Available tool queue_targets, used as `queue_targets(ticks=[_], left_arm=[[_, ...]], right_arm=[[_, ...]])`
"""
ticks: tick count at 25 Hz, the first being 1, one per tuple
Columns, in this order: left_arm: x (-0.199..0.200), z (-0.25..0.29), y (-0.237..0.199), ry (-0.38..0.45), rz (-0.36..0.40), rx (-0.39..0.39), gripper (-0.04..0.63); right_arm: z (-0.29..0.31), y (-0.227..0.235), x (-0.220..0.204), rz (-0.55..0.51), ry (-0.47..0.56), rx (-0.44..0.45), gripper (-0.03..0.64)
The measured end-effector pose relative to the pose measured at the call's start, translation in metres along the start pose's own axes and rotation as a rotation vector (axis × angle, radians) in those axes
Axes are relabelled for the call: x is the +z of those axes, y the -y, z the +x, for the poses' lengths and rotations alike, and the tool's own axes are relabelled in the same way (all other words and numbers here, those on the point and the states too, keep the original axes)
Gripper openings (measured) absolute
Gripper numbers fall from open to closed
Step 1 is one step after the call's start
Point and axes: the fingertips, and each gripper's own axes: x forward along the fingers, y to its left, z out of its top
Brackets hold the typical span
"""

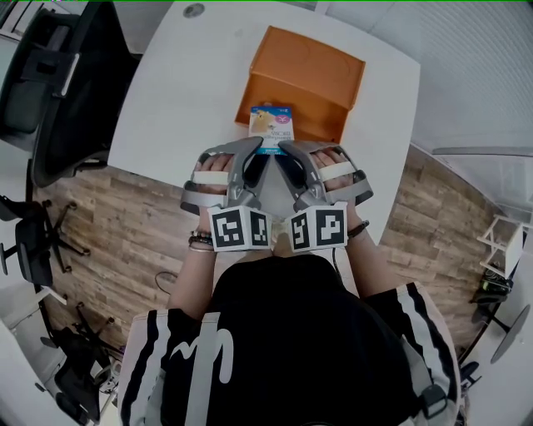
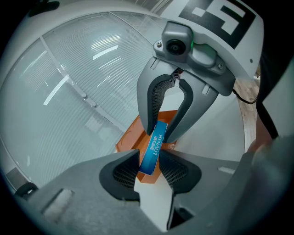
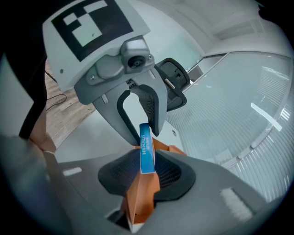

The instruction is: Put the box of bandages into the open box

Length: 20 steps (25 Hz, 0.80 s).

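Note:
The box of bandages [image 1: 271,123], white with a blue end, hangs just above the near edge of the open orange box [image 1: 301,81] on the white table [image 1: 175,91]. Both grippers grip its near end from opposite sides. My left gripper [image 1: 259,155] is shut on it, and so is my right gripper [image 1: 288,152]. In the left gripper view the blue edge of the box of bandages [image 2: 153,146] runs from my left gripper's pads [image 2: 149,170] to the facing right gripper [image 2: 159,131]. In the right gripper view the box of bandages [image 3: 146,149] stands upright between my right gripper's pads [image 3: 146,172], over the orange box [image 3: 143,195].
Black office chairs [image 1: 50,91] stand left of the table on the wood floor [image 1: 125,233]. A round grey cap [image 1: 193,10] sits in the table's far side. The table's right edge [image 1: 398,158] drops to the floor, beside a white rack [image 1: 504,250].

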Motion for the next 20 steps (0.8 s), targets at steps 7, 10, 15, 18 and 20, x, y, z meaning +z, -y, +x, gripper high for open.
queue_targets(ticks=[7, 10, 15, 18, 20], left_arm=[[-0.003, 0.005, 0.004, 0.001, -0.001, -0.006, 0.135], [-0.003, 0.008, 0.004, 0.003, -0.004, -0.012, 0.135], [-0.005, 0.011, 0.005, 0.0, -0.002, -0.021, 0.135], [-0.007, 0.013, 0.004, -0.002, -0.001, -0.026, 0.135], [-0.008, 0.014, 0.003, -0.003, -0.003, -0.028, 0.137]], right_arm=[[0.005, -0.003, -0.004, 0.012, -0.006, 0.012, 0.095], [0.006, -0.003, -0.006, 0.02, -0.01, 0.011, 0.095], [0.01, -0.004, -0.008, 0.028, -0.012, 0.02, 0.095], [0.014, -0.004, -0.009, 0.039, -0.012, 0.026, 0.095], [0.016, -0.002, -0.009, 0.042, -0.013, 0.027, 0.095]])
